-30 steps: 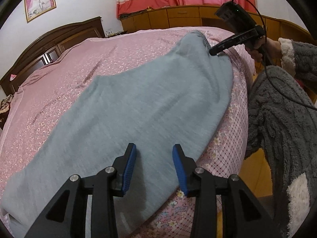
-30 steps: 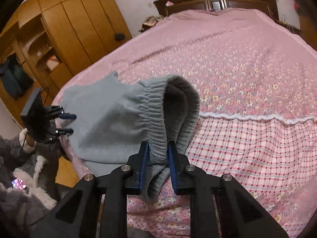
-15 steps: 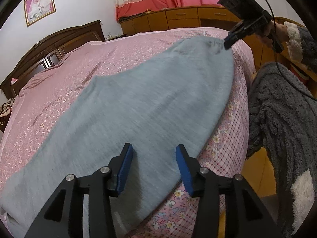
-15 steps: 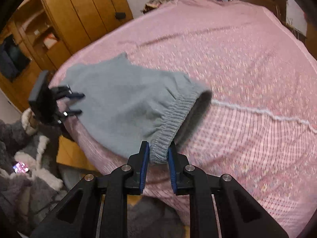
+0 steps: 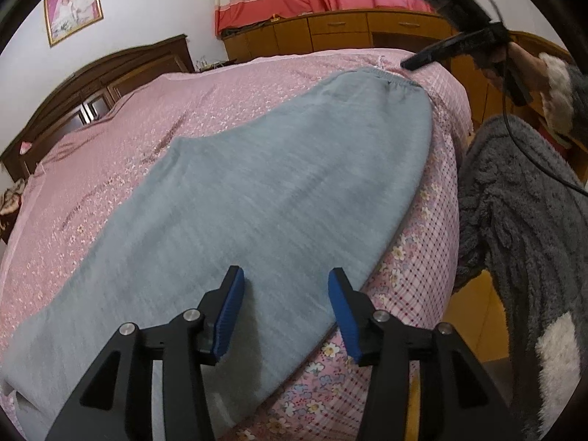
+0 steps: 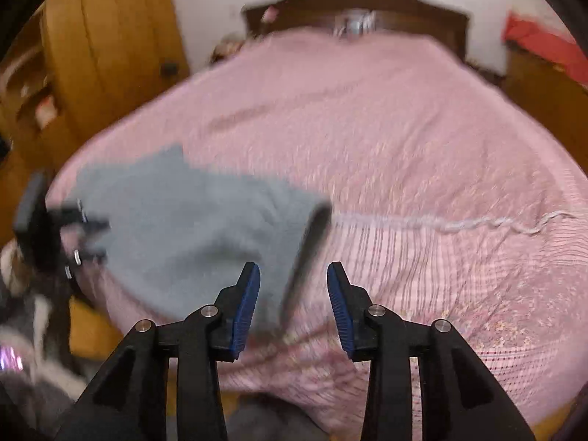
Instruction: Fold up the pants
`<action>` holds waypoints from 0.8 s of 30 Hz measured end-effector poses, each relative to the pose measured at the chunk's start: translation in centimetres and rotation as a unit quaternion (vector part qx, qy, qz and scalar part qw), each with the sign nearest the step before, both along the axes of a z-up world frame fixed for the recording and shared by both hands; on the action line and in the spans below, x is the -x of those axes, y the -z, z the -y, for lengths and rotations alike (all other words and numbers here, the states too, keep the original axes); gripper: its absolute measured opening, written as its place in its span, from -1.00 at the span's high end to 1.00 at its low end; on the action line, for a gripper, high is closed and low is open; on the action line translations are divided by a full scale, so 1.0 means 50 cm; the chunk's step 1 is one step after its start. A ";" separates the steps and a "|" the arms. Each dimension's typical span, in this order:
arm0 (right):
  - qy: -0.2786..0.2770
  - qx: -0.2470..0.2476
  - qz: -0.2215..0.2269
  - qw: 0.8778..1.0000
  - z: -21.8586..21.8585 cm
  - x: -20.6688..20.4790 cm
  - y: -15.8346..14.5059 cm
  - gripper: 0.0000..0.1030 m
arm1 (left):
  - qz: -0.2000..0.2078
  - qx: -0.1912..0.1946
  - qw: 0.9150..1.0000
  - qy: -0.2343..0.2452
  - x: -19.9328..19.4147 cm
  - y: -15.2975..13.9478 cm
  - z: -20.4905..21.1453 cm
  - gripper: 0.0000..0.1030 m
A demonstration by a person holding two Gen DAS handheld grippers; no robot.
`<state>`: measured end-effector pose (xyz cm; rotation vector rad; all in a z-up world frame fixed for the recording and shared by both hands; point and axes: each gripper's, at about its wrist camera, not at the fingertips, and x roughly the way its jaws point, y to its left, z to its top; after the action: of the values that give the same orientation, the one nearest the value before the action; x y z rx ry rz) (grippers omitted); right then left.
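Note:
Grey sweatpants (image 5: 264, 198) lie flat along the near edge of the pink bed, their elastic waistband (image 5: 389, 80) at the far end. My left gripper (image 5: 284, 294) hovers open over the leg part, nothing between its blue pads. In the left wrist view my right gripper (image 5: 408, 65) hangs just beyond the waistband, clear of the cloth. The right wrist view is blurred: the right gripper (image 6: 294, 286) stands open above the waistband (image 6: 312, 235) of the pants (image 6: 191, 228), and the left gripper (image 6: 88, 239) shows at the far left.
The pink floral bedspread (image 5: 154, 117) covers a wide bed with a dark headboard (image 5: 92, 84). Wooden cabinets (image 5: 330, 33) and a curtain stand behind. A person in a grey fleece robe (image 5: 522, 220) stands at the bed's right edge. A wardrobe (image 6: 110, 44) is at left.
My right gripper has opened and let go of the waistband, which now lies flat on the bed; that gripper has pulled back and up. The left gripper stays open over the leg.

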<state>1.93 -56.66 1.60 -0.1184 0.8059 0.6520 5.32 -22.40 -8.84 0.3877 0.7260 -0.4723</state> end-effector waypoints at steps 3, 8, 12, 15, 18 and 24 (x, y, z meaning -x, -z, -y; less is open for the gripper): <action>-0.034 -0.038 0.022 0.998 -0.047 0.036 -0.032 0.24 | 0.009 0.021 1.000 -0.019 -0.006 -0.013 -0.005 0.02; -0.035 -0.076 -0.080 0.993 -0.126 0.026 0.037 0.65 | 0.003 0.024 0.999 -0.046 -0.018 0.001 -0.018 0.02; 0.031 -0.162 -0.184 0.969 -0.074 -0.010 0.160 0.69 | 0.008 0.031 0.998 -0.050 -0.007 0.002 -0.034 0.02; 0.068 -0.169 -0.177 0.967 -0.064 0.002 0.178 1.00 | 0.008 0.039 0.998 -0.052 -0.004 0.001 -0.049 0.02; 0.062 -0.108 -0.064 0.990 -0.138 0.059 0.122 0.91 | 0.012 0.066 0.996 -0.066 0.004 -0.003 -0.084 0.00; -0.042 -0.190 -0.039 0.980 -0.391 0.134 0.084 0.90 | 0.004 0.136 0.982 -0.129 0.010 -0.045 -0.156 -0.06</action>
<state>-4.77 -37.12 -2.60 0.2220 0.7407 0.8838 4.83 -14.60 -6.61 0.0382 0.6817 -0.3183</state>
